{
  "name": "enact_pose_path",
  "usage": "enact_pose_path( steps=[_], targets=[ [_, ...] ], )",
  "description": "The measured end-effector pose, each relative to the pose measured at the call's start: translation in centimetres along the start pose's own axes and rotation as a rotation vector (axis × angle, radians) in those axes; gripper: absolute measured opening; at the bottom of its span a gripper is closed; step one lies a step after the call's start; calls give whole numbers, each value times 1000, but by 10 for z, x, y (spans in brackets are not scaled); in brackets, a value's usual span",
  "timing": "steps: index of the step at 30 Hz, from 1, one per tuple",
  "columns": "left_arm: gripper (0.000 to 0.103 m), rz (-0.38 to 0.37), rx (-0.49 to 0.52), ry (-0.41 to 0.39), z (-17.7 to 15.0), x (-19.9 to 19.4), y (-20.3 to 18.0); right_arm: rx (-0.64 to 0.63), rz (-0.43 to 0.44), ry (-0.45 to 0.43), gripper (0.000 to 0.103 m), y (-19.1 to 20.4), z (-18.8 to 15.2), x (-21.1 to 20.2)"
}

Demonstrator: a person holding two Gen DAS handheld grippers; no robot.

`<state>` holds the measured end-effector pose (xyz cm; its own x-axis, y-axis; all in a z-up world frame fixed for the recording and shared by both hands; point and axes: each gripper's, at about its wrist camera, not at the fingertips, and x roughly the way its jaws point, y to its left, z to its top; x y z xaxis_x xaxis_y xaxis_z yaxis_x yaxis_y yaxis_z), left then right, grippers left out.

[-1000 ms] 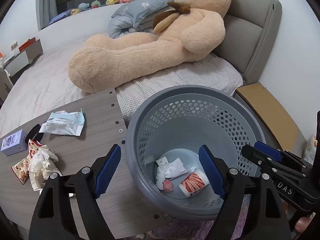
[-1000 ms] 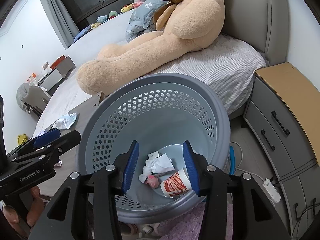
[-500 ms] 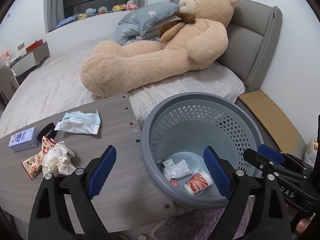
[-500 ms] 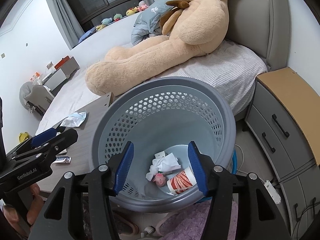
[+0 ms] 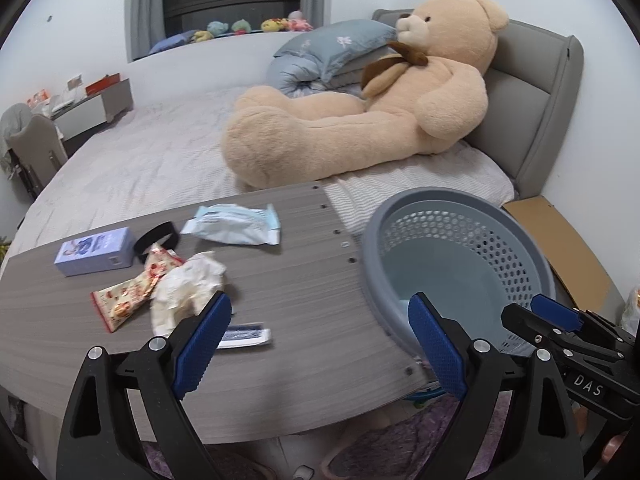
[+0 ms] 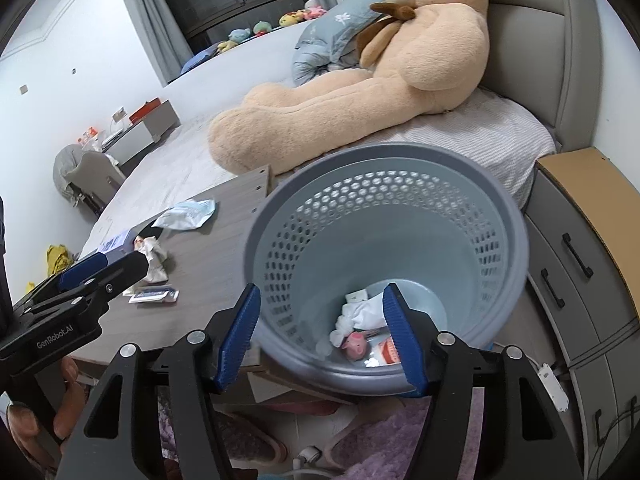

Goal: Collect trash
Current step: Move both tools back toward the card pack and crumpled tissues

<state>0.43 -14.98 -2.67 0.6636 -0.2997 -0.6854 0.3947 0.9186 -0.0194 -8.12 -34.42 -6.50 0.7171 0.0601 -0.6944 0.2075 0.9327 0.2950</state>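
Left gripper [image 5: 318,342] gapes wide and empty above the table [image 5: 304,304], crumpled tissue [image 5: 186,286] just beyond its left finger. Right gripper [image 6: 320,334] spreads wide, empty, over the basket [image 6: 516,248].

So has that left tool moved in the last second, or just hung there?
Yes. The left tool has swung left, off the grey basket and over the wooden table, toward the crumpled tissue. It is open and holds nothing.
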Motion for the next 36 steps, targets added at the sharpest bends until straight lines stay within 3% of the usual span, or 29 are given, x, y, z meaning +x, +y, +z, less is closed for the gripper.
enact_pose_path(
  steps=[21, 36],
  targets=[
    [90, 211, -185, -5, -41, -23, 136, -217, 127, 118, 64, 129, -13, 59],
    [90, 246, -275, 38, -56, -14, 183, -478, 163, 220, 64, 190, -11, 121]
  ],
)
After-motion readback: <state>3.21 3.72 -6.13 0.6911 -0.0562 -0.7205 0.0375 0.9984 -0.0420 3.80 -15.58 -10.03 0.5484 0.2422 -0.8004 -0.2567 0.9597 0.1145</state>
